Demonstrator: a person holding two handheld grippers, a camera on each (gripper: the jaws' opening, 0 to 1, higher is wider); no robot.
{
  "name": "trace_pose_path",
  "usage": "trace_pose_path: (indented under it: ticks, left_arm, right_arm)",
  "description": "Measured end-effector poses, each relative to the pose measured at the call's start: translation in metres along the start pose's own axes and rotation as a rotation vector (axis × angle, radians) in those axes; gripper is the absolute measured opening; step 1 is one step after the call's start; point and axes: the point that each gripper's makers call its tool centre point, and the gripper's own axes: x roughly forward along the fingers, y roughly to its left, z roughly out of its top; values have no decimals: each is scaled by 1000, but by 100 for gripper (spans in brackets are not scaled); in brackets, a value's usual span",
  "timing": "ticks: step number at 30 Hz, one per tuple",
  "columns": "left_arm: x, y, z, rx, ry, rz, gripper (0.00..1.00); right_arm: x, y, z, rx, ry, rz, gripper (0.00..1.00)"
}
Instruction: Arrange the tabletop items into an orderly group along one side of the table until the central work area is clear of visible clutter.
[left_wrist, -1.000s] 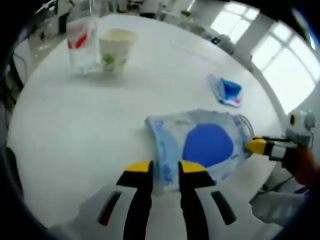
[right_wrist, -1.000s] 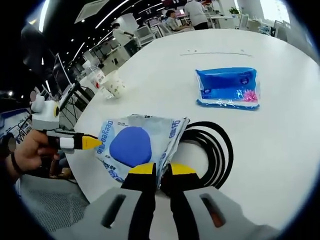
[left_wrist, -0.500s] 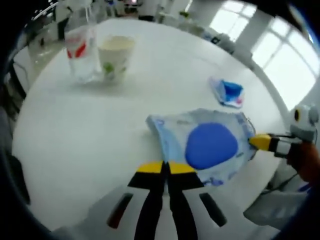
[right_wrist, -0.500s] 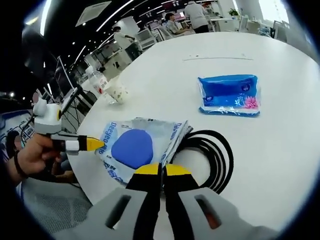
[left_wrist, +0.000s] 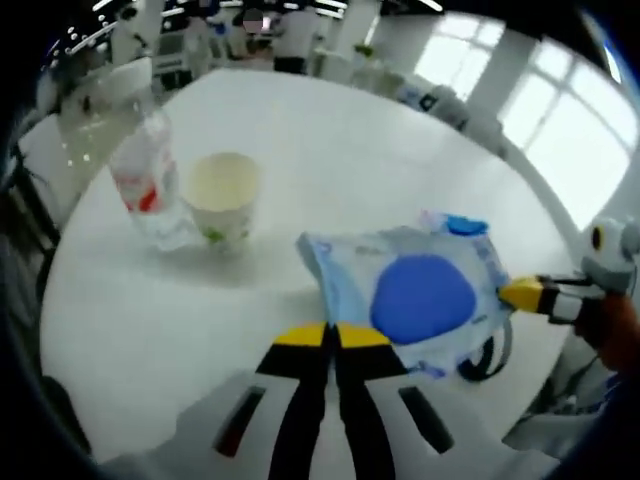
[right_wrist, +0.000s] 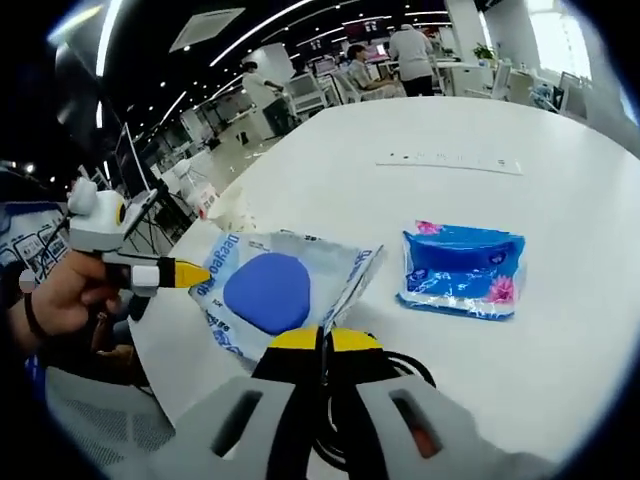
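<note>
A round white table (left_wrist: 330, 130) in a bright open office carries a paper cup (left_wrist: 224, 197) and plastic bottle (left_wrist: 148, 190) at its far side, with wide bare surface between. Both the left gripper (left_wrist: 330, 335) and right gripper (right_wrist: 321, 340) are clamped on opposite edges of the wet-wipe pack (right_wrist: 270, 290), which is held over the near rim. A blue tissue pack (right_wrist: 463, 270) lies just beside it, while the black cable coil (right_wrist: 395, 372) is mostly hidden beneath the right gripper.

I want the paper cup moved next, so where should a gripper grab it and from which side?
Take the paper cup by its open rim, one jaw inside and one outside, coming from above. It stands upright, mouth up. Approach on the side away from the plastic bottle, which stands close against it.
</note>
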Motion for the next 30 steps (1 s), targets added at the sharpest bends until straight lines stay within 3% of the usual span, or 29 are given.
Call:
trace_pose_path:
  ticks: [9,13,30]
  left_arm:
    - [10,9,11,-24,-16,21,0]
    - [17,13,18,-8,-39,43,0]
    - [55,27,33,-90,-70,79,0]
  right_arm:
    - [19,-2,13,-28,6,17,1]
    - [32,-3,14,-32,24,18,1]
    - [73,-27,18,-26,72,-8,1]
